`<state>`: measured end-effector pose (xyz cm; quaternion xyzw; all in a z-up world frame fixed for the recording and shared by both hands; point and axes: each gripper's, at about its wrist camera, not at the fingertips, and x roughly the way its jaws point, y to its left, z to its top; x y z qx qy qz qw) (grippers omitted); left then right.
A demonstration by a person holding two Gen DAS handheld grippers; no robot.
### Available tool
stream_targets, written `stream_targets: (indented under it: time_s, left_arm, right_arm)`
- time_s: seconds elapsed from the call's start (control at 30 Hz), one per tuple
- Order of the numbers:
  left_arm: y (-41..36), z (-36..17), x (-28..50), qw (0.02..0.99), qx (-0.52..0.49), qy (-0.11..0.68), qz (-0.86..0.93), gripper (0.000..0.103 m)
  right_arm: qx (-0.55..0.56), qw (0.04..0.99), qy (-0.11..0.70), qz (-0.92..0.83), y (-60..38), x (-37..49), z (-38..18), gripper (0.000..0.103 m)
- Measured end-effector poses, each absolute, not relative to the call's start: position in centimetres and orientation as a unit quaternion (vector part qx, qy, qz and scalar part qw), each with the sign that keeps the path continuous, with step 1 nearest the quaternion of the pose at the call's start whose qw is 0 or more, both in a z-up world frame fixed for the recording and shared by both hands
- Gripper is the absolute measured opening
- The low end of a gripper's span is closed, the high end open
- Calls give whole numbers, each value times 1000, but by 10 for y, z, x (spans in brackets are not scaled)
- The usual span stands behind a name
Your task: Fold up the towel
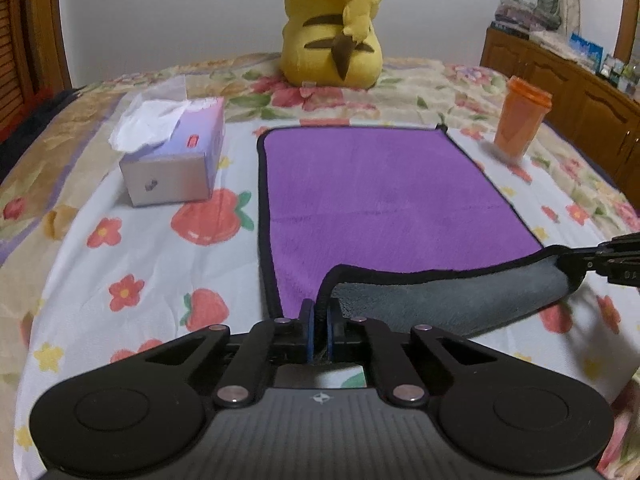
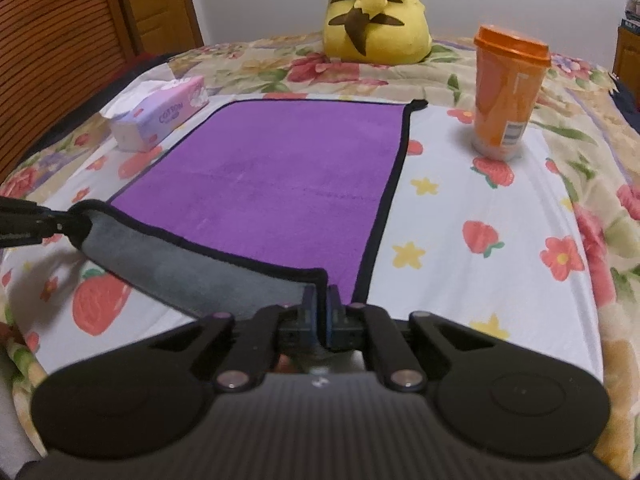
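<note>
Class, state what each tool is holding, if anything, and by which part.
Both hold the purple towel with grey underside: the left tool pinches its near left corner, the right tool its near right corner.

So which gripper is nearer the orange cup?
Right. The right gripper holds the towel corner on the orange cup's side; the left gripper holds the opposite near corner, by the tissue box.

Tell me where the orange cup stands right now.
The orange cup stands upright on the bedsheet, right of the purple towel and apart from it, in front of the yellow plush toy.
</note>
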<state>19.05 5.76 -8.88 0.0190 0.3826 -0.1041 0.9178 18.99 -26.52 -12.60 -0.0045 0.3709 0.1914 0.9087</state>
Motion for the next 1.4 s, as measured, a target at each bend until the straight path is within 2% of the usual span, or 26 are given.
stream_targets:
  time_s: [0.57, 1.4]
  left_arm:
    - [54, -64, 197, 938, 19, 331, -103, 9]
    - [46, -61, 231, 942, 34, 311, -120, 8]
  right_arm:
    - [10, 936, 294, 194, -274, 193, -103, 5]
    - [-6, 939, 278, 203, -269, 216, -104, 5]
